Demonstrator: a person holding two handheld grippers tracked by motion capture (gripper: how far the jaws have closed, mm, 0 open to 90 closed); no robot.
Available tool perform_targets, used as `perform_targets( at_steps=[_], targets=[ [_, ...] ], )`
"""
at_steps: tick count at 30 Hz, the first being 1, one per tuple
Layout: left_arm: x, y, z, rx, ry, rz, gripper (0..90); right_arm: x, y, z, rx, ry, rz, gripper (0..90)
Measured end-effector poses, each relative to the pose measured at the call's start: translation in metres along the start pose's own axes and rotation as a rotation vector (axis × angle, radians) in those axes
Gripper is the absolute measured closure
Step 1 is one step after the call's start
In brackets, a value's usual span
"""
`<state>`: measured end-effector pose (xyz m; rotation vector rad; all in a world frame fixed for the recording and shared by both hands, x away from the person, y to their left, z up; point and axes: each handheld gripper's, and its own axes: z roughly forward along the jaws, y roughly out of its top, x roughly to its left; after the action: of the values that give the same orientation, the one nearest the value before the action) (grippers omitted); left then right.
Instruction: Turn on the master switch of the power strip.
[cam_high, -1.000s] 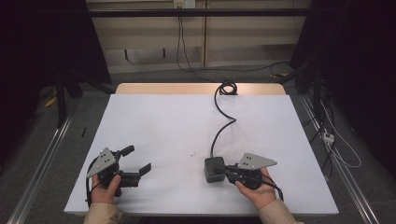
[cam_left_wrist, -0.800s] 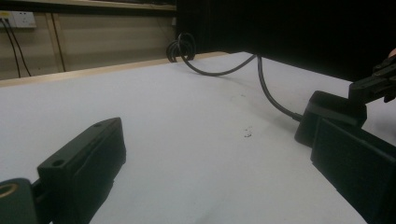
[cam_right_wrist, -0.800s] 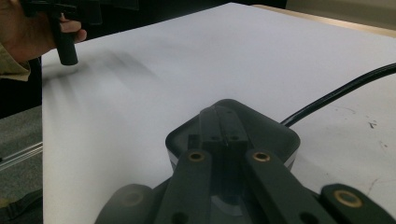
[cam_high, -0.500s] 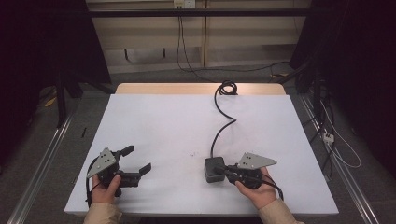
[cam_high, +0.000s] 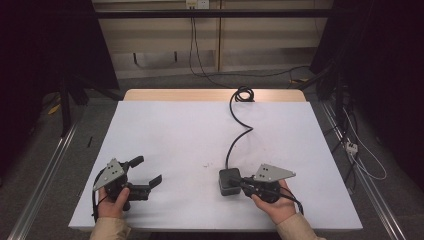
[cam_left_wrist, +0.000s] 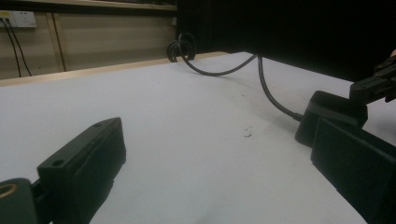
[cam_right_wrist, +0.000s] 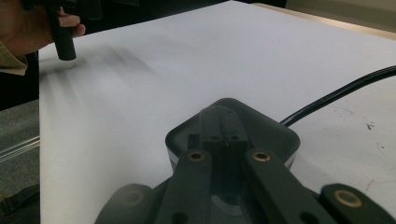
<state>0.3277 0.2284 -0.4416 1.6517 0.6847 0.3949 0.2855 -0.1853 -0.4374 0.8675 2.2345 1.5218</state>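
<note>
Nearest the table's front edge, the left gripper (cam_high: 144, 172) rested on the white table (cam_high: 170, 130), held in the person's left hand (cam_high: 111, 202), its jaws standing well apart with nothing between them. To its right, the right gripper (cam_high: 236, 181) lay over a dark square power adapter (cam_high: 228, 181), its jaws brought together atop the block. From the adapter a black cable (cam_high: 239, 132) ran away across the sheet to a coil (cam_high: 244, 93) at the far edge.
</note>
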Motion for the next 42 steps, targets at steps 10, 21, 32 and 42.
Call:
perform_targets(
  at_steps=[10, 21, 32, 42],
  targets=[
    [0.000, 0.000, 0.000, -0.002, -0.001, -0.001, 2.9, 0.009, 0.002, 0.003, 0.016, 0.028, -0.022, 90.0],
    [0.002, 0.000, -0.001, -0.004, -0.002, -0.002, 2.8, 0.003, 0.005, -0.003, -0.047, 0.035, 0.004, 90.0],
    [0.001, 0.000, 0.000, -0.001, -0.001, -0.006, 2.9, 0.002, 0.002, 0.000, 0.008, -0.001, -0.015, 90.0],
    [-0.001, 0.000, -0.001, -0.004, -0.002, -0.005, 2.9, 0.001, 0.001, 0.002, 0.022, -0.003, 0.014, 90.0]
  ],
)
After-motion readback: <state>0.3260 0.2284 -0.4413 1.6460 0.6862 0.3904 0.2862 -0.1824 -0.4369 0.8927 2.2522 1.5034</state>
